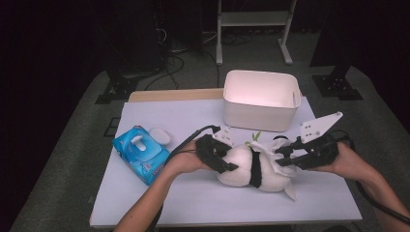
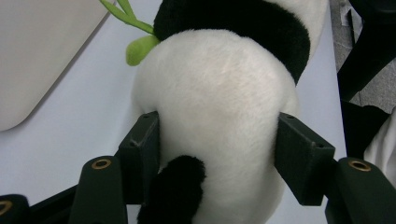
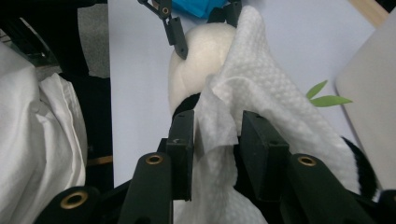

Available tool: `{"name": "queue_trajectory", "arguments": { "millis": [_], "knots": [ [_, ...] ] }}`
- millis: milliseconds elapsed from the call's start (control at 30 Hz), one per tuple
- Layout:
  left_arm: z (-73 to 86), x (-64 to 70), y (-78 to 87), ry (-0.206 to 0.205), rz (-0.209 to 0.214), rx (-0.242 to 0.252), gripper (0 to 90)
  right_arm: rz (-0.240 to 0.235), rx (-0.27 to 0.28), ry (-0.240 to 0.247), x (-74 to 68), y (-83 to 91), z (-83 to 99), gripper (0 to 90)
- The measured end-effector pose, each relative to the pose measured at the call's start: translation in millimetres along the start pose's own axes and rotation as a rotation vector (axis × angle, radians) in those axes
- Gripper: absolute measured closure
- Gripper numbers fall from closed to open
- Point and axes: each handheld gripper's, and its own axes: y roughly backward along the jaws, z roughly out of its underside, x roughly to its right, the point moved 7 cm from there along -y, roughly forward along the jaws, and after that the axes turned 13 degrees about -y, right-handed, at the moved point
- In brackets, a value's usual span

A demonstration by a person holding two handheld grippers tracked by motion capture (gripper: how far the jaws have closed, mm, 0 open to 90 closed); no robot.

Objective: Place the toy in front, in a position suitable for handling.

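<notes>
Dimpled wipe [image 3: 261,88] in R claw [image 3: 215,135]; L claw [image 2: 217,154] squeezes fluffy panda [image 2: 219,107]

One plush panda [image 1: 251,169] lies on the counter [image 1: 193,203]. One white wipe [image 3: 261,112] is draped over it. There is one blue pack of wipes [image 1: 140,153], one white tub [image 1: 261,99], and two tongs: left [image 1: 223,157] and right [image 1: 285,155].

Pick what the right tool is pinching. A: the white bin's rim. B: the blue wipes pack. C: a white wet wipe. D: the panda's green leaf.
C: in the right gripper view, the right tool pinches a white wet wipe draped over the plush panda.
</notes>
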Motion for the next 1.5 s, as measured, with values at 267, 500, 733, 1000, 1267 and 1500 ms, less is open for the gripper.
{"name": "queue_trajectory", "arguments": {
  "millis": [267,500,733,1000,1267,1500],
  "knots": [
    [-1.1,0.4,-0.4,-0.004,0.001,-0.001,36.5,0.047,0.008,0.011,4.4,5.7,-5.3,57.1],
    [-1.7,2.0,-0.9,-0.007,0.000,0.001,36.5,0.018,-0.041,0.005,11.8,-22.7,-9.0,53.6],
    [-1.8,3.6,-1.9,-0.022,-0.003,-0.009,36.4,-0.014,-0.047,0.013,8.4,-43.2,-8.4,61.5],
    [-4.7,4.6,-2.0,-0.018,-0.003,0.006,36.1,-0.025,-0.005,0.024,6.6,-32.0,-6.5,82.5],
    [-3.1,4.5,-1.8,-0.016,-0.001,0.005,36.0,0.041,-0.002,0.010,12.2,-6.2,5.7,83.8],
    [-3.9,5.1,-2.0,-0.021,-0.002,0.003,36.2,0.134,-0.009,-0.049,33.2,17.0,23.8,83.8]
  ]
}}
